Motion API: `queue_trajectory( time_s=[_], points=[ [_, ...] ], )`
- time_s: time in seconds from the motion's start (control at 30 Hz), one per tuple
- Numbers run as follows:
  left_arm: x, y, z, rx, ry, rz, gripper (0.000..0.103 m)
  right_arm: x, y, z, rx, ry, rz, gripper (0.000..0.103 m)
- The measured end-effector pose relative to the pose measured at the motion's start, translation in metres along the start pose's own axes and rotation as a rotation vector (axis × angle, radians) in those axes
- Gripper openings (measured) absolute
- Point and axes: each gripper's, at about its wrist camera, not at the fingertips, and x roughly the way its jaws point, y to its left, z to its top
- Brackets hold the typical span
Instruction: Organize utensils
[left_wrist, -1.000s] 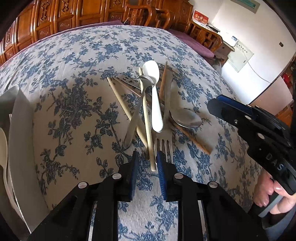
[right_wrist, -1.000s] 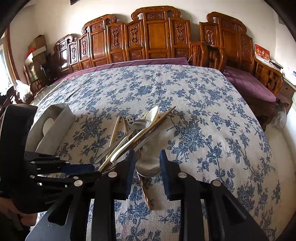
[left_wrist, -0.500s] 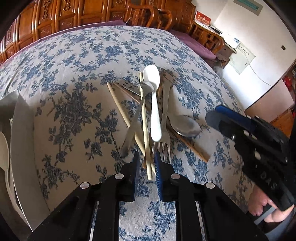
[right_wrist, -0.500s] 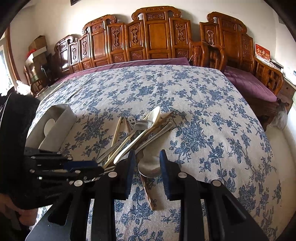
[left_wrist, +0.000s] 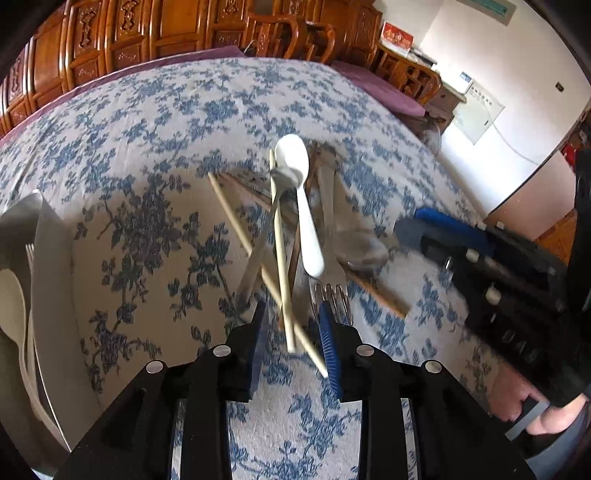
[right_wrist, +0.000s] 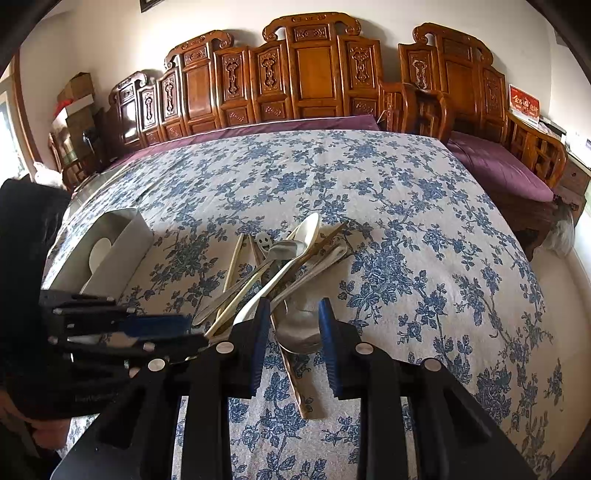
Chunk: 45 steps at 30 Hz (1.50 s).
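At the far left a white tray (left_wrist: 48, 295) is seen on the blue-flowered cloth of the tabletop (left_wrist: 147, 147), with a pale spoon (left_wrist: 13, 295) and a fork (left_wrist: 29, 254) lying in it; in the right wrist view the same tray (right_wrist: 122, 240) is found left of the pile. Just right of it, in the middle of the cloth, the utensils are heaped in a crossed pile: pale chopsticks (left_wrist: 236, 229), a white spoon (left_wrist: 301, 192) lying on top with its bowl pointing away, a steel fork (left_wrist: 332, 295) and a large steel spoon (left_wrist: 358, 243) over a brown chopstick (left_wrist: 380, 295). The left hand-held gripper (left_wrist: 293, 343) is held low at the near edge of the pile, its blue-padded fingers (left_wrist: 327, 343) spread apart, and the near ends of two pale chopsticks are seen between them, touched by neither pad as far as can be told; the fork tines lie just beside the right pad. Further right, the right hand-held gripper (right_wrist: 291, 332) is likewise held with its fingers spread, and the bowl of the large steel spoon (right_wrist: 299, 328) is framed between them, unpinched, with the brown chopstick (right_wrist: 291, 373) running under it toward the camera. Its blurred body (left_wrist: 498, 277) is seen at the right of the left wrist view.
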Motion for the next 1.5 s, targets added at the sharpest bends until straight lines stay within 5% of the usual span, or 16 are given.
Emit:
queue_trajectory(
  time_s=[0.27, 0.67, 1.2, 1.27, 1.5],
  points=[
    [-0.001, -0.008, -0.016, 0.047, 0.028, 0.017, 0.027, 0.002, -0.003, -0.001, 0.005, 0.008, 0.004, 0.029],
    [-0.001, -0.003, -0.023, 0.030, 0.030, 0.018, 0.029, 0.032, 0.007, -0.019, 0.083, 0.161, 0.178, 0.029],
    [-0.002, 0.003, -0.031, 0.021, 0.027, -0.013, 0.030, 0.054, 0.020, -0.023, 0.087, 0.199, 0.155, 0.029],
    [-0.003, 0.003, -0.031, 0.019, 0.026, -0.015, 0.030, 0.054, 0.022, -0.022, 0.066, 0.196, 0.122, 0.019],
    [-0.008, -0.001, -0.031, 0.029, 0.034, -0.021, 0.030, 0.054, 0.021, -0.018, 0.083, 0.191, 0.162, 0.010]
  ],
)
